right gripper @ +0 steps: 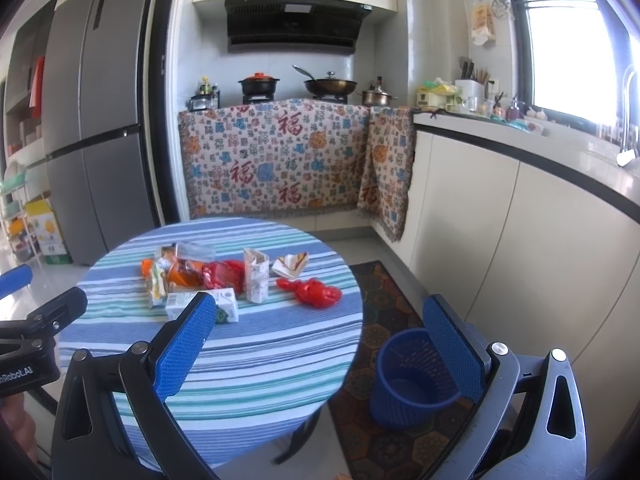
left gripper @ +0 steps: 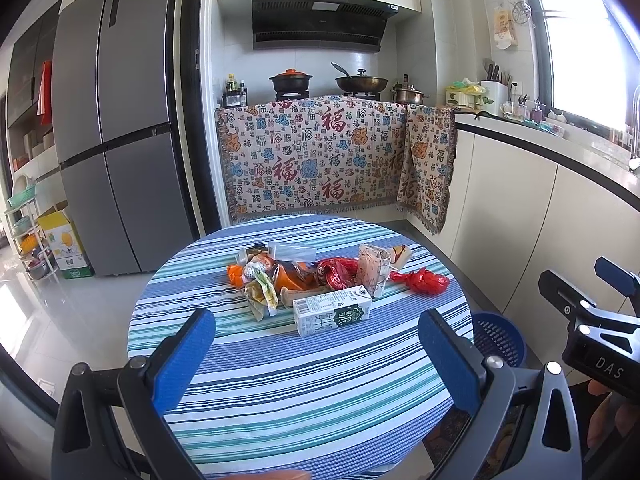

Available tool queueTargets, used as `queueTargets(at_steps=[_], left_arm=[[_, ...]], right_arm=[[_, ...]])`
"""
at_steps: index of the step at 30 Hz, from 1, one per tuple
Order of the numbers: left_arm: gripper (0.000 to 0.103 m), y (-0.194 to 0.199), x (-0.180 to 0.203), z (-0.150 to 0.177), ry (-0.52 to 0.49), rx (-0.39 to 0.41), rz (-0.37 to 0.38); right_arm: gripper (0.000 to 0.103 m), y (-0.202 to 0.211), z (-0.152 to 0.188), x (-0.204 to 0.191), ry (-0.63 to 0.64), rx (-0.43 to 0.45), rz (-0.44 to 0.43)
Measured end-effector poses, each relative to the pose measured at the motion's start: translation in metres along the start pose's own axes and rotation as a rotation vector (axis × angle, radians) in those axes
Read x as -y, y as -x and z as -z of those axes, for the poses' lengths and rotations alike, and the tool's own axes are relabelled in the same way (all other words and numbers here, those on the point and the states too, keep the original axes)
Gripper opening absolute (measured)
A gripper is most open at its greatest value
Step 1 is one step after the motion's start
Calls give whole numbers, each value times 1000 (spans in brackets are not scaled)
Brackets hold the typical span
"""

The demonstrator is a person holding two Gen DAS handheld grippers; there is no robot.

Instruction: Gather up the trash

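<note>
Here, both hand-held grippers, left and right, gaping empty, "DAS" lettering, milk carton lying flat.

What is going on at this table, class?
A person holds a two-finger claw in each hand over a round table with a striped cloth. The left claw and right claw are both open and hold nothing. A heap of trash sits mid-table: a milk carton, a red wrapper, an upright patterned carton and assorted wrappers. A blue basket stands on the floor beside the table, seemingly empty. Nothing is collected yet.
</note>
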State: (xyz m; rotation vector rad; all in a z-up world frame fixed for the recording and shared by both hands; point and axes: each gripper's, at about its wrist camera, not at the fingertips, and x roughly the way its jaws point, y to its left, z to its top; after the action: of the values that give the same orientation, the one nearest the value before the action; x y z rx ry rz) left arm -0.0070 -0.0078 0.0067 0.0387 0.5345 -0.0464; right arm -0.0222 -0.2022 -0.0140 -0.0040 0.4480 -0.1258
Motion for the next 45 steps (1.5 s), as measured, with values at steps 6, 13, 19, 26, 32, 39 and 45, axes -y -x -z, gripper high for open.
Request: queueTargets(at_steps=[6, 13, 19, 26, 32, 39, 45], left_arm=[[103, 0, 0, 0, 1, 0, 0], [103, -5, -2, 0, 0, -4, -2], [103, -10, -3, 1, -3, -13, -1], [103, -13, -3, 2, -4, -20, -5], [103, -33, -10, 12, 0, -59, 1], [103, -81, -26, 42, -8, -131, 41], [103, -135, -33, 72, -52, -222, 79]], right_arm=[[103, -2, 0, -2, 4, -6, 1], [103, -5, 1, -3, 9, -12, 3], [103, -9, 2, -4, 15, -22, 1], [103, -15, 3, -7, 19, -32, -2], [103, -28, 10, -7, 7, -50, -12], [103, -63, 32, -7, -18, -102, -50], [103, -107, 57, -10, -13, -189, -68]])
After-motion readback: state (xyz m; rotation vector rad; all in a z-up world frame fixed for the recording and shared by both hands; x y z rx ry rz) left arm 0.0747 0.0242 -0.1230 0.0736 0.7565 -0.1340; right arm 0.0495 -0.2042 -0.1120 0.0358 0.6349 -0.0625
